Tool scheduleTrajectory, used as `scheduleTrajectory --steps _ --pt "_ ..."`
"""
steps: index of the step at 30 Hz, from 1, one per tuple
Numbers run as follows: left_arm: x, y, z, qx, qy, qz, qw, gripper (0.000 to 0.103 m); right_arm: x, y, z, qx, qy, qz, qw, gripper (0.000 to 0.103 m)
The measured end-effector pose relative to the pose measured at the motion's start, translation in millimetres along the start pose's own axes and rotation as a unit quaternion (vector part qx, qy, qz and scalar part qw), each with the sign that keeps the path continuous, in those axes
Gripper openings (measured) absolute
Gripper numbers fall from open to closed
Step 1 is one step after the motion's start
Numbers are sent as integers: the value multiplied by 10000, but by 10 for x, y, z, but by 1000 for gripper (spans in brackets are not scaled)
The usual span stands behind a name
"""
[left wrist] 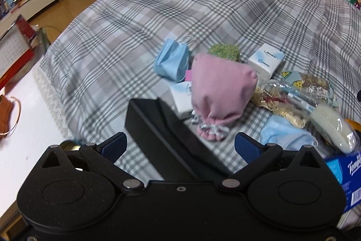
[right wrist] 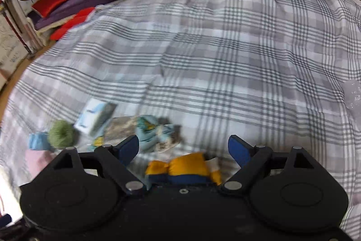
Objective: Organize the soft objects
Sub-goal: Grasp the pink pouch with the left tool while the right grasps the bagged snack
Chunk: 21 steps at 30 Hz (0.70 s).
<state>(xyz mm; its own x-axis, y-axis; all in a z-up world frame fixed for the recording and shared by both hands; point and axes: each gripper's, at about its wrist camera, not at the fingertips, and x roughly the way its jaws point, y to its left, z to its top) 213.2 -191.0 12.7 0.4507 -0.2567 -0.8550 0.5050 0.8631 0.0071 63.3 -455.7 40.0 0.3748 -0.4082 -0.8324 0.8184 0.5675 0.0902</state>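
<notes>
On the grey plaid bedspread (left wrist: 135, 42) lies a heap of soft items: a pink drawstring pouch (left wrist: 218, 92), a blue face mask (left wrist: 172, 60), a green fuzzy ball (left wrist: 224, 52), a white tissue pack (left wrist: 266, 60) and a patterned cloth (left wrist: 304, 83). My left gripper (left wrist: 180, 148) is open just short of the pouch, with a black box (left wrist: 155, 123) lying between and under its jaws; the pads do not press on it. My right gripper (right wrist: 183, 148) is open over a yellow and navy soft toy (right wrist: 187, 168), which lies untouched between its fingers. Blurred at the left are the green ball (right wrist: 61, 133) and a tissue pack (right wrist: 94, 119).
A second blue mask (left wrist: 286, 134), a cream item in clear wrap (left wrist: 331, 130) and a blue tissue box (left wrist: 347, 173) lie at the right. A white table (left wrist: 27, 128) adjoins the bed's left edge. Crumpled clear plastic (right wrist: 353, 94) sits at the far right. Open bedspread (right wrist: 225, 49) stretches beyond.
</notes>
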Motion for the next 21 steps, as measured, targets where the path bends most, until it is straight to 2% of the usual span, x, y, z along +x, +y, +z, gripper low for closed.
scheduleTrajectory --steps 4,10,14,18,21 --pt "106 -121 101 196 -42 0 9998 98 187 70 91 71 263 263 9993 86" --pt "325 -276 270 371 68 -55 9993 98 415 519 118 -247 626 394 9970 88" --pt "489 -335 383 434 256 -31 9987 98 582 768 159 -357 717 249 9965 91" --pt "602 -340 457 356 426 -156 9983 98 775 899 183 -360 909 228 9949 92" --pt "701 -365 492 353 561 -260 9975 98 906 974 148 -463 834 104 9954 101"
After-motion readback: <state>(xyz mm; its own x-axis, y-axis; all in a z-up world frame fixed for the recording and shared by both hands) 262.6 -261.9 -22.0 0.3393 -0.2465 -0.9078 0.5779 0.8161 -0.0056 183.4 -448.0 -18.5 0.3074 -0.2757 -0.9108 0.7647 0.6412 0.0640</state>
